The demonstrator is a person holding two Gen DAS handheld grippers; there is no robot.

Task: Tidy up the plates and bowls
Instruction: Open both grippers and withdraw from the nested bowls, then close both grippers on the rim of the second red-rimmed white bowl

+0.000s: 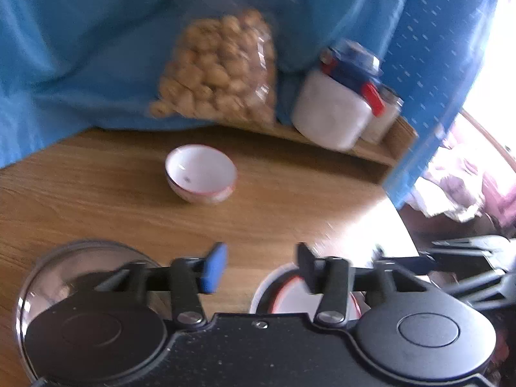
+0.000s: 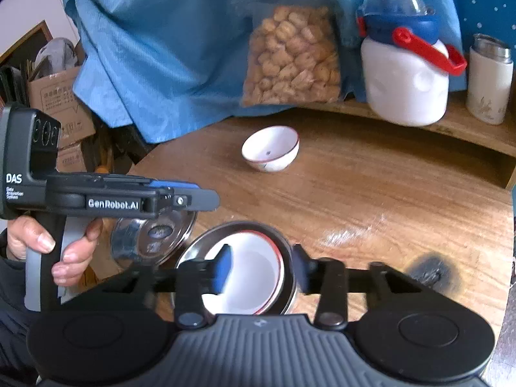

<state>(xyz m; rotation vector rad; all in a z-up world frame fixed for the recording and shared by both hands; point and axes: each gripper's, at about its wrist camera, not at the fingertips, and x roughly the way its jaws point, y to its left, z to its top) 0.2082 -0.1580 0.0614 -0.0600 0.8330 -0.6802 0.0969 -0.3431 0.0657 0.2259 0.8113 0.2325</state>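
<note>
Hovering over near surface [image 2: 371, 187], both grippers, left [image 1: 258, 266] and right [image 2: 261, 269], fingers spread, empty. White plate [image 2: 245, 277] nested in steel dish [image 2: 287, 251] below; stacking likely. Bowl [image 2: 271, 148] alone, far centre.

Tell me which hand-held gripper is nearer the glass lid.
Left. The left hand-held gripper hangs right above the glass lid, jaws open. The right hand-held gripper hangs over the stacked white plate beside the lid.

Right claw [image 2: 259, 272] open over white plate [image 2: 248, 277] nested in steel dish [image 2: 287, 251]; small bowl [image 2: 271, 148] beyond.
</note>
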